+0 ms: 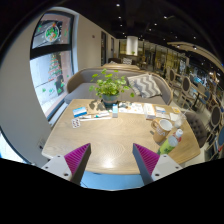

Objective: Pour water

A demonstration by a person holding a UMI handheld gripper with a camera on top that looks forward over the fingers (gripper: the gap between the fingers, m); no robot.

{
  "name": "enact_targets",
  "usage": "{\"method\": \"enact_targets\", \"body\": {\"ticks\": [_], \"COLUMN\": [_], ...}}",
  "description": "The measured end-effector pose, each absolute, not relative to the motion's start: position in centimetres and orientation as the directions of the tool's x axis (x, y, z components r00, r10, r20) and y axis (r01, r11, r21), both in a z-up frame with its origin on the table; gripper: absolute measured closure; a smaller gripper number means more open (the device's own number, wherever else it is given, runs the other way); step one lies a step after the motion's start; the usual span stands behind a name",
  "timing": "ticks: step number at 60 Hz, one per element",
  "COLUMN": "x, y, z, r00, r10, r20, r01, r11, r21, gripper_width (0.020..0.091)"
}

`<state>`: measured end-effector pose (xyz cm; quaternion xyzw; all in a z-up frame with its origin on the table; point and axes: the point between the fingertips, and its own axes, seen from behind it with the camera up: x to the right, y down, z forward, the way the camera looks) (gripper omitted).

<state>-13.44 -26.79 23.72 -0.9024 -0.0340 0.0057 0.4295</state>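
My gripper (111,165) hangs above the near edge of a round wooden table (105,140), its two pink-padded fingers (76,157) spread wide with only bare tabletop between them. Beyond the right finger, at the table's right side, stand a clear bottle with a green label (169,142) and a round brownish cup or bowl (160,126). Both are well ahead and to the right of the fingers, untouched.
A potted green plant (109,89) stands at the table's far side, with books and papers (92,113) to its left and more papers (143,108) to its right. A grey sofa (100,80) and a window (46,60) lie behind. A blue surface (110,180) shows below the table's edge.
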Motion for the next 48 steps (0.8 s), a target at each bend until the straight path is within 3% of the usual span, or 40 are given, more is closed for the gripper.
{"method": "enact_targets", "body": {"ticks": [12,31,48], "x": [-9.3,2.9,12.0], "y": [-28.9,-31.0,-25.1], "z": [21.4,14.6,11.7], "r00": [1.000,0.991,0.991], "r10": [0.002,-0.129,-0.131], "r20": [0.030,0.017,0.010], "r01": [0.025,-0.072,-0.068], "r11": [-0.653,-0.652,-0.579], "r21": [-0.757,-0.754,-0.813], "gripper_width": [0.0245,0.0247,0.0250]}}
